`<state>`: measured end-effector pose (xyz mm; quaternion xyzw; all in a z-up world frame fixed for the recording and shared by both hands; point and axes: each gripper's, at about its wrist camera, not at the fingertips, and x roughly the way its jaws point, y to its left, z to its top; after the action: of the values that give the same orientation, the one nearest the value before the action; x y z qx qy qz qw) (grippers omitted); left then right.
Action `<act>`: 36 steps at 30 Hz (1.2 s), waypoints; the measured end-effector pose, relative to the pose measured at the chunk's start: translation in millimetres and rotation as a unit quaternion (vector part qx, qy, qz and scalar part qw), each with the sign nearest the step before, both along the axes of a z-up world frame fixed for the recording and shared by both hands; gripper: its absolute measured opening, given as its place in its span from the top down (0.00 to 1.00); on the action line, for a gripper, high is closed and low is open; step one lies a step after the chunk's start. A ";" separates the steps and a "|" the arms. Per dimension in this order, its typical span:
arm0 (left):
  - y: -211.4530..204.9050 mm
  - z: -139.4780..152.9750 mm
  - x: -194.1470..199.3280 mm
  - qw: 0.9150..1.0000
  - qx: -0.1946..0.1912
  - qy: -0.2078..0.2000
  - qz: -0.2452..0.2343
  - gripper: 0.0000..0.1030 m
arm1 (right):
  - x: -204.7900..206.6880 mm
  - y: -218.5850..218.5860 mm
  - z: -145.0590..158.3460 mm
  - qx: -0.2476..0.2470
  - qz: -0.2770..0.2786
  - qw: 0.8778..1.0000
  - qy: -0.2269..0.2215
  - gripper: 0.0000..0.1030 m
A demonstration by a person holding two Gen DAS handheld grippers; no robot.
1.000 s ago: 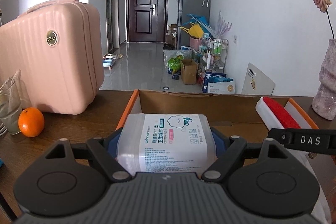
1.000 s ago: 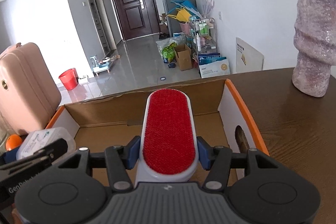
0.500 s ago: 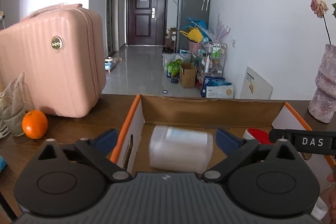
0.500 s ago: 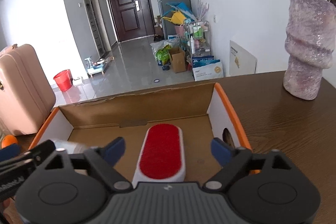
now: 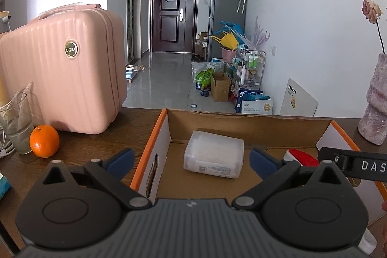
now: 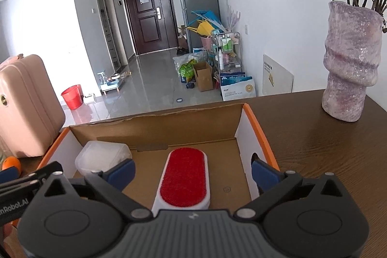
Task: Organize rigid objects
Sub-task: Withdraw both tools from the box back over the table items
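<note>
Standing on the dark wooden table (image 6: 326, 151), the ribbed pink hard-shell suitcase (image 5: 65, 71) is the biggest thing here, off to the left. Next to it, centre stage, sits the open cardboard box with orange-edged white side walls (image 5: 241, 123). At the table's right end a mottled lilac ceramic vase (image 6: 350, 62) holds dried flowers. Inside the box, toward its left side, lies the clear plastic container of cotton swabs (image 5: 214, 154), label facing the near side; to its right, apart from it, the white-bodied lint brush with a red pad (image 6: 183, 179) lies flat on the box floor. The left gripper (image 5: 191, 158) hangs over the container with jaws spread wide, touching nothing. The right gripper (image 6: 192, 172) is opening over the brush, pads clear of it. A small orange (image 5: 44, 141) rests by the suitcase's base, beside a clear glass (image 5: 17, 127).
</note>
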<state>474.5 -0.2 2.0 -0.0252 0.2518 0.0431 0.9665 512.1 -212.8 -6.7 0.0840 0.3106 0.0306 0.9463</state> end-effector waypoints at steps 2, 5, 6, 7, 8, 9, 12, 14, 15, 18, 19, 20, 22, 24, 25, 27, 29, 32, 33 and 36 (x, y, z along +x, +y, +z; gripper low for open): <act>0.2 1.4 -1.9 1.000 0.001 -0.002 0.004 0.00 | -3.1 -0.5 1.9 -0.001 0.000 1.000 -0.005 0.00; 0.3 4.6 -7.9 1.000 0.004 -0.009 0.006 0.00 | -10.6 -2.0 6.0 -0.002 0.003 1.000 -0.015 0.00; 0.0 5.8 -10.8 1.000 0.006 -0.011 0.007 0.00 | -13.6 -2.5 7.6 -0.001 0.004 1.000 -0.020 0.00; -0.3 7.3 -14.6 1.000 0.007 -0.014 0.008 0.00 | -17.5 -2.5 9.3 -0.002 0.005 1.000 -0.024 0.00; -0.4 8.6 -17.9 1.000 0.007 -0.016 0.008 0.00 | -21.4 -2.4 10.6 -0.002 0.007 1.000 -0.028 0.00; -0.5 10.0 -21.7 1.000 0.007 -0.019 0.007 0.00 | -26.1 -2.5 12.1 -0.003 0.010 0.999 -0.033 0.00; -1.1 12.1 -33.8 1.000 0.008 -0.023 0.004 0.00 | -37.3 -3.5 15.4 -0.007 0.017 0.999 -0.043 0.00; -3.3 12.1 -41.1 1.000 0.012 -0.024 0.001 0.00 | -45.9 -4.8 17.3 -0.007 0.019 0.999 -0.050 0.00; -4.5 11.9 -45.2 1.000 0.015 -0.025 -0.001 0.00 | -49.6 -5.9 18.5 -0.006 0.020 0.998 -0.053 0.00; -7.0 12.3 -57.6 0.999 0.018 -0.028 -0.005 0.00 | -62.9 -6.7 21.1 -0.009 0.020 0.998 -0.061 0.00; -7.5 12.7 -62.9 0.999 0.018 -0.030 -0.007 0.00 | -67.8 -7.4 21.5 -0.010 0.020 0.998 -0.064 0.00; -7.9 12.8 -67.5 0.999 0.018 -0.031 -0.008 0.00 | -73.0 -8.5 22.1 -0.011 0.020 0.998 -0.067 0.00; -8.4 13.4 -77.7 0.999 0.016 -0.034 -0.011 0.00 | -82.2 -9.2 22.8 -0.011 0.021 0.997 -0.071 0.00; -8.9 13.7 -87.4 0.999 0.016 -0.037 -0.013 0.00 | -91.5 -9.9 23.7 -0.012 0.023 0.997 -0.075 0.00; -9.5 13.8 -92.4 0.999 0.017 -0.038 -0.014 0.00 | -96.1 -10.5 24.0 -0.013 0.023 0.997 -0.078 0.00; -10.6 13.4 -101.3 0.999 0.021 -0.040 -0.016 0.00 | -105.8 -11.1 23.6 -0.014 0.026 0.996 -0.082 0.00; -10.5 13.5 -109.2 0.999 0.020 -0.043 -0.018 0.00 | -114.0 -12.2 23.1 -0.016 0.028 0.996 -0.085 0.00; -9.7 13.5 -122.1 0.999 0.019 -0.045 -0.019 0.00 | -129.3 -14.3 21.7 -0.015 0.026 0.995 -0.096 0.00; -8.9 13.0 -125.6 0.999 0.019 -0.044 -0.020 0.00 | -134.2 -15.4 21.1 -0.014 0.025 0.994 -0.101 0.00; -8.2 10.3 -136.5 0.999 0.020 -0.045 -0.020 0.00 | -147.3 -15.0 19.7 -0.022 0.027 0.993 -0.110 0.00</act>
<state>338.1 -8.4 12.3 -0.0027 0.2078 0.0278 0.9778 364.8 -227.8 12.9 0.0506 0.2071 0.0583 0.9753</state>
